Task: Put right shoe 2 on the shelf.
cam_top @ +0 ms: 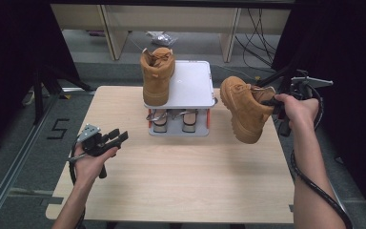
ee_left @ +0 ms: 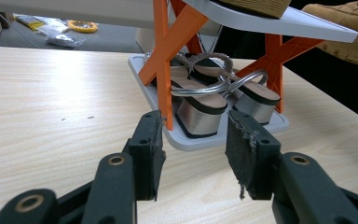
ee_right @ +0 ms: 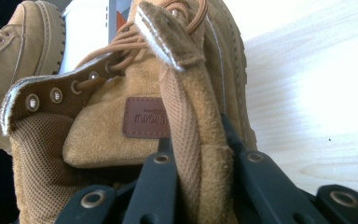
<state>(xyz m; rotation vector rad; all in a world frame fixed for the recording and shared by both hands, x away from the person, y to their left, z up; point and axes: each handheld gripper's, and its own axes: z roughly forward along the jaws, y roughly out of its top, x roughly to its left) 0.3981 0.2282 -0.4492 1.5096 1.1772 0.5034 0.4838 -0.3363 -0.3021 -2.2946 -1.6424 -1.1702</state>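
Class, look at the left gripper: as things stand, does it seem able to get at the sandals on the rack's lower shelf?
Probably yes. The left gripper is open and empty, aimed at the sandals, with bare table between. The rack's orange legs and low top shelf narrow the opening, so entry looks tight.

Non-task items only:
- Light wood table [cam_top: 181, 181], fills centre/lower frame.
- Two-tier shoe rack [cam_top: 195, 86] at table's far edge, upper centre: white top shelf, orange X-legs [ee_left: 168, 51], white base tray.
- 2nd tan boot [cam_top: 156, 74] upright on top shelf, left side.
- Pair heeled sandals [ee_left: 205, 100] w/ silver straps on lower tray, side by side.
- Floor marking "5" [cam_top: 57, 128], left of table.
- Plastic bag [cam_top: 161, 38] on floor, top centre; cables [cam_top: 257, 33] top right.
- Black tripod legs [cam_top: 47, 81], upper left.
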